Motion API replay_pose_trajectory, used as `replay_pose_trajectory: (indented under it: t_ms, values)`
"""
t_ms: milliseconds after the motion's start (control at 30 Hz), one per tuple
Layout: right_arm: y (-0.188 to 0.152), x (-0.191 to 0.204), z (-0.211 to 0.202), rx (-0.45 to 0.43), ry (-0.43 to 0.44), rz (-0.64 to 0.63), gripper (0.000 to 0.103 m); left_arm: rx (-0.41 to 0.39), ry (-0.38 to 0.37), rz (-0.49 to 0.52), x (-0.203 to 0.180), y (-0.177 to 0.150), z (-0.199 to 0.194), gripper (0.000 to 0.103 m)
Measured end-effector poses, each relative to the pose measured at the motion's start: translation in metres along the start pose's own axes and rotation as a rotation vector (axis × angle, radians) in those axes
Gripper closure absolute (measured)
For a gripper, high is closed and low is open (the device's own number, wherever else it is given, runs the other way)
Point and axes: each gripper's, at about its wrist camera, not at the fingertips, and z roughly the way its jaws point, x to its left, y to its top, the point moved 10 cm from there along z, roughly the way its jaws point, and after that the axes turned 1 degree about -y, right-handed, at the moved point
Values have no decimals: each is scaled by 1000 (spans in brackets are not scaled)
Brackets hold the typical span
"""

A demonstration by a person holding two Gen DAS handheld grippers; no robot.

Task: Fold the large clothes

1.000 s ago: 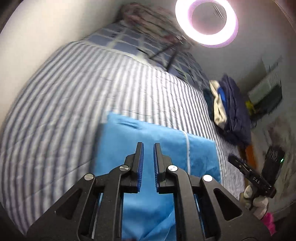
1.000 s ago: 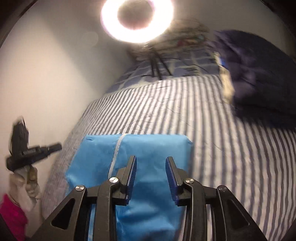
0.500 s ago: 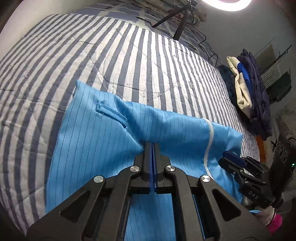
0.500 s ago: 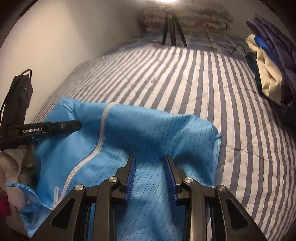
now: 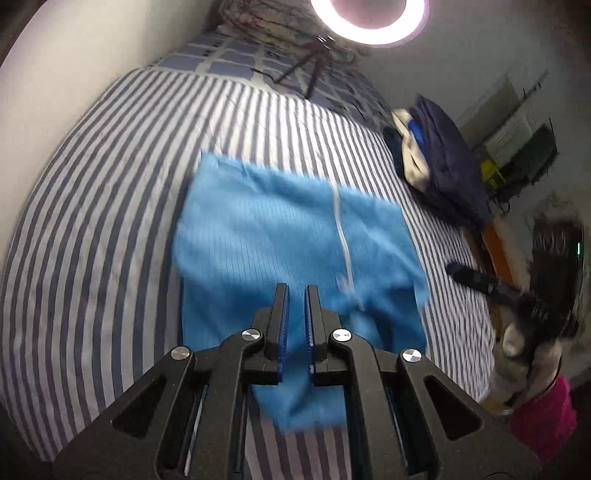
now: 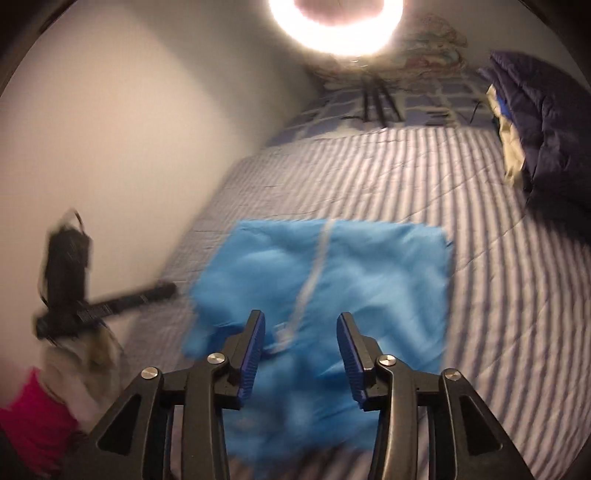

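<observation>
A bright blue garment [image 5: 277,229] with a white zip [image 5: 341,229] lies folded in a rough rectangle on the striped bed [image 5: 110,221]; it shows blurred in the right wrist view [image 6: 369,266]. My left gripper [image 5: 296,286] hovers above its near edge, shut to a thin slit with nothing in it, and shows at the left in the right wrist view [image 6: 107,302]. My right gripper [image 6: 301,315] hangs over the near half of the cloth. Its jaws are opening and nothing is between the pads. It appears at the right in the left wrist view [image 5: 491,286].
A pile of dark blue and cream clothes [image 5: 443,173] sits at the bed's right side [image 6: 535,129]. A ring light [image 5: 369,14] on a tripod stands at the head of the bed by checked bedding. A pale wall [image 6: 129,147] runs along the left. A gloved hand with a pink sleeve [image 5: 543,413] holds the right gripper.
Half a second ago the left jaws pinched the blue fabric; now they are clear of it. Both grippers have pulled back from the cloth, and the right jaws stand wider.
</observation>
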Motion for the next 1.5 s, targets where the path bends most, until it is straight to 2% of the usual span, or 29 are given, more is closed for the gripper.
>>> replay_pose_trajectory:
  t_ms: [67, 200, 233, 267, 333, 433, 533, 733, 900, 1033, 1133, 1200, 1333, 1433, 1500]
  values:
    - [-16, 16, -1, 27, 58, 32, 56, 17, 10, 41, -12, -21, -3, 98]
    - [-39, 32, 13, 82, 37, 18, 53, 47, 53, 125, -27, -55, 4, 97]
    - [-44, 36, 19, 96, 37, 25, 53, 50, 62, 137, -27, -60, 6, 91]
    - [-44, 36, 24, 104, 42, 35, 53, 57, 77, 155, -27, -64, 11, 81]
    - [-43, 37, 38, 116, 62, 67, 53, 69, 107, 164, -23, -69, 20, 75]
    - [-41, 44, 53, 123, 59, 66, 57, 84, 106, 150, -20, -70, 31, 75]
    - [-36, 52, 76, 140, 67, 68, 67, 86, 98, 167, -23, -69, 37, 75]
    - [-19, 43, 115, 137, 66, 127, 67, 107, 131, 199, -19, -72, 52, 75]
    - [-21, 13, 142, 186, -51, 133, 69, 118, 186, 215, -1, -76, 59, 75]
    - [-12, 12, 123, 152, 23, 210, 65, 94, 182, 225, -1, -72, 58, 75]
    - [-13, 21, 106, 159, 85, 217, 62, 93, 189, 251, -1, -75, 61, 76]
    - [-19, 25, 101, 182, 99, 206, 62, 108, 173, 263, -5, -76, 66, 90]
    - [-18, 12, 91, 177, 38, 203, 63, 109, 169, 250, -12, -72, 64, 91]
    - [2, -3, 60, 94, 42, 224, 63, 66, 101, 207, -27, -63, 50, 91]
    - [9, -18, 43, 57, -8, 195, 62, 66, 57, 200, -40, -63, 46, 91]
